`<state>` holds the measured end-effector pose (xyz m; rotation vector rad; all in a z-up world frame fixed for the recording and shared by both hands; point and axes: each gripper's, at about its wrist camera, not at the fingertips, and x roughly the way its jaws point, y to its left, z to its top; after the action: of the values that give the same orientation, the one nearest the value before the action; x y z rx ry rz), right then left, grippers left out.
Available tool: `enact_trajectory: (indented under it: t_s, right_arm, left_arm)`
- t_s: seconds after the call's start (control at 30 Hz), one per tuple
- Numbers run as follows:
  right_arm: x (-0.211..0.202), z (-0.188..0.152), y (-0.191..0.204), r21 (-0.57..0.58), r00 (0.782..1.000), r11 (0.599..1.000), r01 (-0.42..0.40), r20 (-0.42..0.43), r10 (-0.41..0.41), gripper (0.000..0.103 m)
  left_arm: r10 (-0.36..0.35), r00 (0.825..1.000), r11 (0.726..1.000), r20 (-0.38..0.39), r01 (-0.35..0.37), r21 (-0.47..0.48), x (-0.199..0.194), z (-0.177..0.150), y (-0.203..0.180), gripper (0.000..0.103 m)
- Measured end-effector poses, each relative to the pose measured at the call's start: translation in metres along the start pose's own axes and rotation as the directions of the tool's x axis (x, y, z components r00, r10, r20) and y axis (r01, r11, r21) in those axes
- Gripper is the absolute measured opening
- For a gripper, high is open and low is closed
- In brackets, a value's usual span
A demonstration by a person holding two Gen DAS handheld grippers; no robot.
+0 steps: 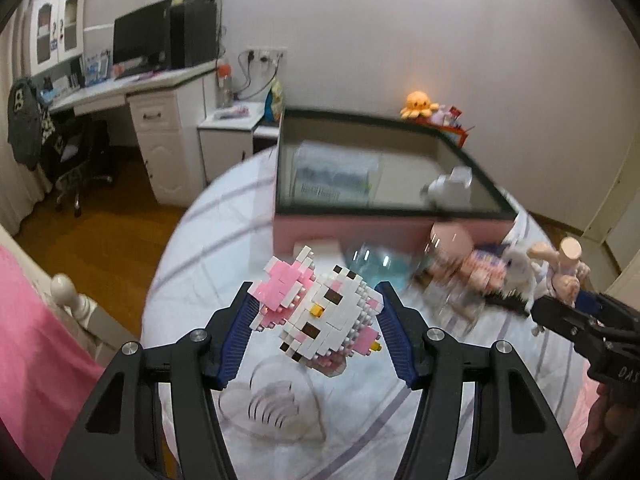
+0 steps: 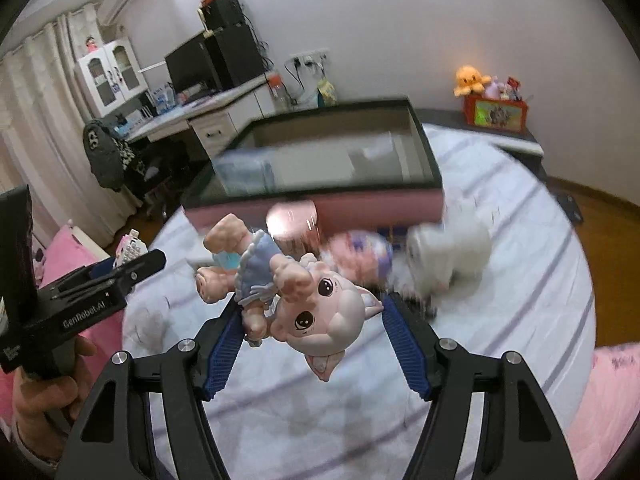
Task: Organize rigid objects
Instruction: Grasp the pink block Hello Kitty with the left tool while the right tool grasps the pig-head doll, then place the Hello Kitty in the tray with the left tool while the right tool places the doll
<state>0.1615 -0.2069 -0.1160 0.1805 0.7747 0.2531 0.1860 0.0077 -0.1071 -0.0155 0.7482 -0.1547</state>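
One striped bedsheet (image 1: 224, 248), wooden floor (image 1: 120, 208) beyond.

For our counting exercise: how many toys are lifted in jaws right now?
2. The block-built cat figure sits in the left gripper, and the pig doll in the right gripper. Others lying blurred on the bed are not held.

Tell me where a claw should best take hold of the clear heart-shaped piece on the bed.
Probably by its rim: the clear heart-shaped piece lies flat on the bedspread, so come from above and pinch across its narrower pointed end, one pad on each edge. Both claws are occupied now.
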Motion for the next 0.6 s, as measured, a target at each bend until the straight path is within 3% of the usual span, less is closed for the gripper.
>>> enact_trajectory:
  t_s: [0.27,0.47,0.6]
  right_arm:
    - [0.009,0.077,0.001,-0.060,0.995,0.998,0.015,0.103,-0.009,0.069]
    - [0.042,0.127,-0.009,-0.058,0.992,0.998,0.034,0.120,-0.027,0.069]
    - [0.067,0.141,-0.016,-0.063,0.993,0.996,0.059,0.103,-0.052,0.069]
  left_arm:
    - [-0.007,0.993,0.999,0.116,0.003,0.032,0.007,0.071,-0.009,0.061]
    - [-0.013,0.990,0.999,0.141,0.009,0.033,0.043,0.121,-0.012,0.061]
    - [-0.013,0.992,0.999,0.128,0.007,0.045,0.075,0.142,-0.017,0.061]
